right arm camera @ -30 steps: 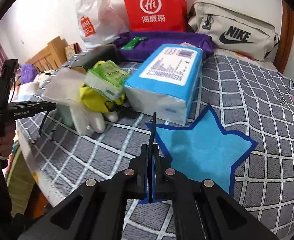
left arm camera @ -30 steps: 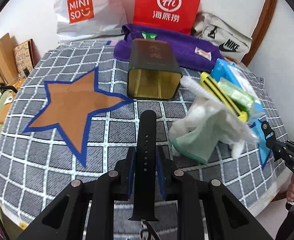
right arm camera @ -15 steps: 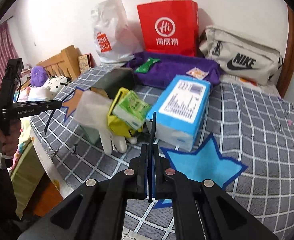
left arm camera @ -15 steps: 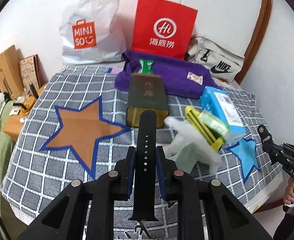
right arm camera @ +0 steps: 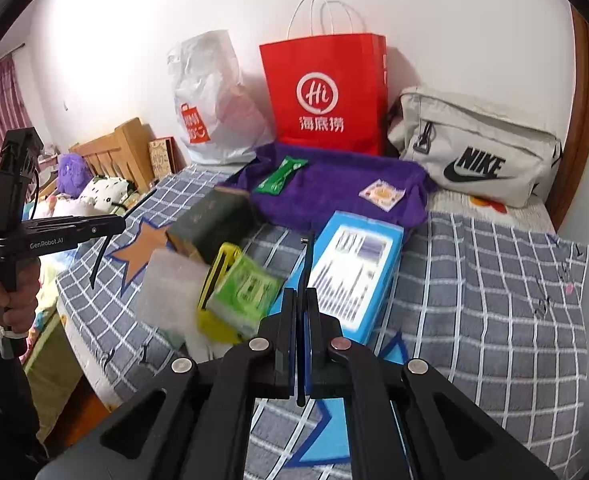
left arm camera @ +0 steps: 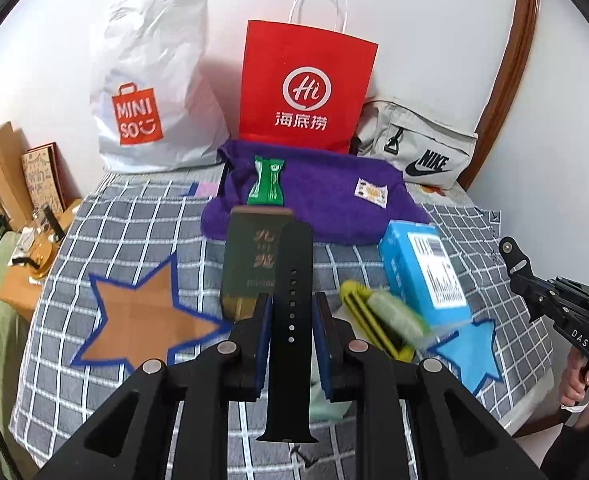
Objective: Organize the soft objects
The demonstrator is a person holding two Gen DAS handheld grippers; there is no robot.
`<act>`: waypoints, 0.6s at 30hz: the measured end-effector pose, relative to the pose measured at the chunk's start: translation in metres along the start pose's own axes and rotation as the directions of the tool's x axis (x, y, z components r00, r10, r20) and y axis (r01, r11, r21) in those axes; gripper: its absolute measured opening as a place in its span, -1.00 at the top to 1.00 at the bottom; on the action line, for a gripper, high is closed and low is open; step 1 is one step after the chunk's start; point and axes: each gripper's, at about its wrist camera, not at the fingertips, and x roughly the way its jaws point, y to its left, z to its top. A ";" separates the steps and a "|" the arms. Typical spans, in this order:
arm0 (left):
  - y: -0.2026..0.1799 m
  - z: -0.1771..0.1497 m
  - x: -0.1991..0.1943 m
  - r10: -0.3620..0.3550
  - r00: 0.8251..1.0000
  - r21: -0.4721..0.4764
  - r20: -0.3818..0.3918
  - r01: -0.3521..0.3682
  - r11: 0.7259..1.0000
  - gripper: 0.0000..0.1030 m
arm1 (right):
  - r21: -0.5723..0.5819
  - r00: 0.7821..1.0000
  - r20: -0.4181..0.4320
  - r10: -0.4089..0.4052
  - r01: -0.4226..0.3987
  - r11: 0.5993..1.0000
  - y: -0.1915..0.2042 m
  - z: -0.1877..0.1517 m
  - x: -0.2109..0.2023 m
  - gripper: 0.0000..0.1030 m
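My left gripper point(left arm camera: 291, 312) is shut on a black watch strap point(left arm camera: 290, 280) with holes, held flat-on high above the checked cloth. My right gripper point(right arm camera: 303, 300) is shut on a second black strap point(right arm camera: 305, 264), seen edge-on as a thin line. The right gripper with its strap also shows in the left wrist view point(left arm camera: 574, 312), the left one in the right wrist view point(right arm camera: 54, 232). On the cloth lie an orange star patch point(left arm camera: 146, 320) and a blue star patch point(left arm camera: 466, 352).
A dark green box point(left arm camera: 254, 264), blue tissue pack point(left arm camera: 426, 272), yellow-and-green packets point(left arm camera: 382, 324) and white gloves point(right arm camera: 170, 292) lie mid-table. A purple towel point(left arm camera: 326, 196), red bag point(left arm camera: 306, 88), white Miniso bag point(left arm camera: 150, 80) and Nike pouch point(left arm camera: 418, 144) stand behind.
Both grippers have pulled up and back from the table, each still holding its strap. The table objects look smaller and farther.
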 end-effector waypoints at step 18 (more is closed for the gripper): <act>-0.004 0.085 0.064 0.008 1.000 -0.010 -0.015 -0.008 1.000 0.62 | 0.010 1.000 0.007 -0.009 0.009 1.000 -0.027 0.077 0.072 0.94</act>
